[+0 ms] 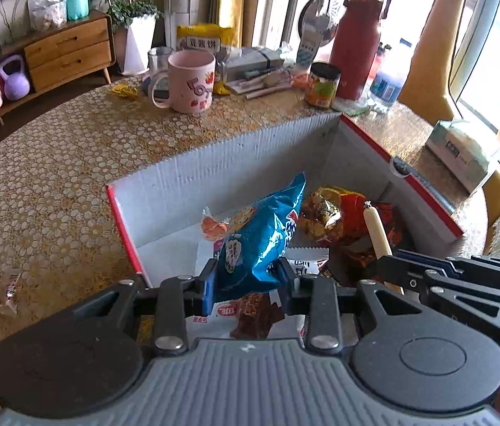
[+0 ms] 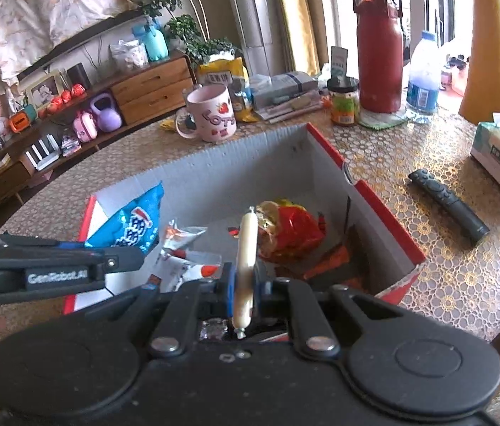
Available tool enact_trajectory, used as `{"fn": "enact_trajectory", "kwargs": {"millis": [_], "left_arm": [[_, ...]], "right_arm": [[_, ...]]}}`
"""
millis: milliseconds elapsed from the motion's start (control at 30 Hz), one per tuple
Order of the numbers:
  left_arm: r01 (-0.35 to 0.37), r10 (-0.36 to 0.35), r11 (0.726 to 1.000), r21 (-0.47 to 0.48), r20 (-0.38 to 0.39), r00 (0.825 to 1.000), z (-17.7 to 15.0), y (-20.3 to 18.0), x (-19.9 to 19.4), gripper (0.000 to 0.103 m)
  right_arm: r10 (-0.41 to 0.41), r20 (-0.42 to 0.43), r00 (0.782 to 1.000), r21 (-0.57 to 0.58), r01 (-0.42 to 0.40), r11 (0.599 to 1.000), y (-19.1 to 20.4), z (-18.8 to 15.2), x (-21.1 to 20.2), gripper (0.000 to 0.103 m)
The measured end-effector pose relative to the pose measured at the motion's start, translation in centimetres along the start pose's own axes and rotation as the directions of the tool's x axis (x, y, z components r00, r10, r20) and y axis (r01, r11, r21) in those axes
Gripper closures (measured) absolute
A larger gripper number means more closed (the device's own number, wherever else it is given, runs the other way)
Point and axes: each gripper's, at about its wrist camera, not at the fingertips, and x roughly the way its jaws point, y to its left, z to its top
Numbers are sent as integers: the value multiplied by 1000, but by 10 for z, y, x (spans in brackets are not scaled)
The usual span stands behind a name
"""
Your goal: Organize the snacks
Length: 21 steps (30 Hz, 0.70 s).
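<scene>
My left tongs [image 1: 246, 278] grip blue packet [image 1: 260, 241], right tongs [image 2: 244, 284] grip upright sausage [image 2: 244, 266], both above box [image 1: 214, 163].

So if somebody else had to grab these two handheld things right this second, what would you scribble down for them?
Left gripper: shut on the blue snack bag, held over the cardboard box.
Right gripper: shut on the sausage stick, upright between its fingers, also over the box.
Done: the red-and-gold packets and white wrappers already lie inside the box.
Left: release both held snacks into the box. One small wrapped snack sits on the tablecloth to the left of the box, probably next.
</scene>
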Motion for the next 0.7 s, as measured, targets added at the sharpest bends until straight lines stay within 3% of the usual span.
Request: {"fn": "enact_trajectory", "kwargs": {"millis": [333,433,500,567,700], "left_arm": [[-6,7,1000,26,-36,999,0,-8,23,69],[-10,12,999,39,-31,999,-1,-8,22,68],[-10,11,999,44,-27,1000,0,-8,20,60],[-7,8,999,48,-12,1000,-1,-9,15,36],[1,-2,999,44,18,1000,-3,-9,3,33]], "right_arm": [[-5,-44,999,6,5,1000,-4,-5,16,94],[-1,-49,999,9,2,1000,-4,-7,17,88],[1,-50,999,8,0,1000,-4,-7,16,86],[1,-50,999,6,-1,1000,-3,-8,14,83],[12,-42,999,3,-12,1000,-1,-7,7,81]]}}
